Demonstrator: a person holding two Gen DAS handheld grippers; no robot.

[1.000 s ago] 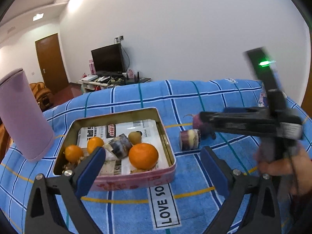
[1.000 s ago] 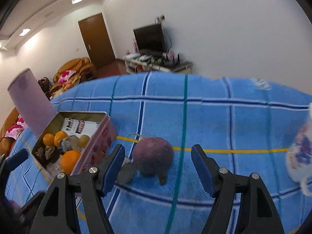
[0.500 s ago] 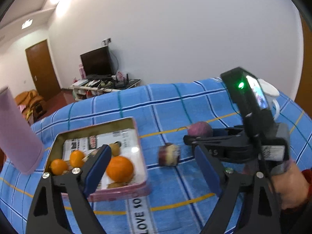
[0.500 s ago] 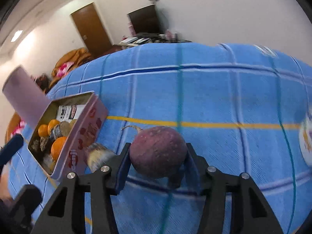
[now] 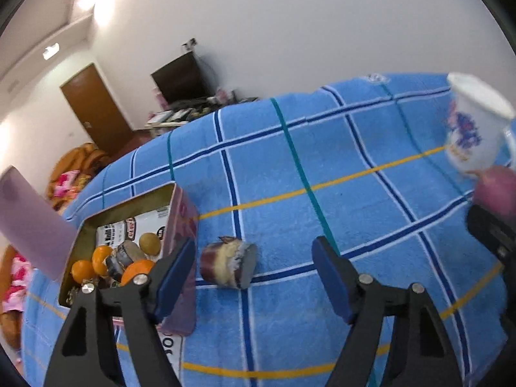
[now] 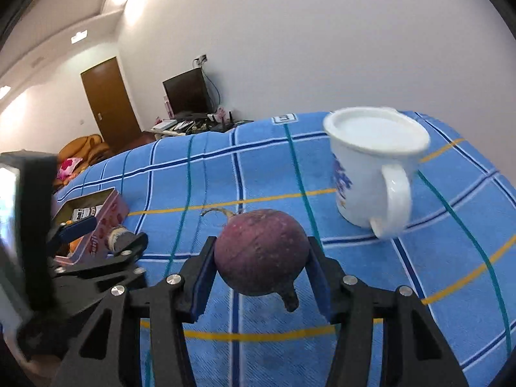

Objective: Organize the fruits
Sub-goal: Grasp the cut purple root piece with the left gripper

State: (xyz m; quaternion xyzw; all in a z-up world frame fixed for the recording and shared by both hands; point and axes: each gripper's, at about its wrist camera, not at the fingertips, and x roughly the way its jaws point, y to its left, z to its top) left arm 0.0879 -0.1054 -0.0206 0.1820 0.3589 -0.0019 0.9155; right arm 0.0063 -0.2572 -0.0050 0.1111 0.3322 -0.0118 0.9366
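Oranges fill the tin; right gripper clamps the purple root, while left gripper, jaws just narrowing but empty, nears the cut piece beside the tin.

Open cloth mid-table; tin blocks left, mug blocks right.

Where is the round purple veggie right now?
The round purple vegetable sits at the centre of the right wrist view, clamped in the right gripper above the blue checked cloth, with the white mug just beyond to the right.
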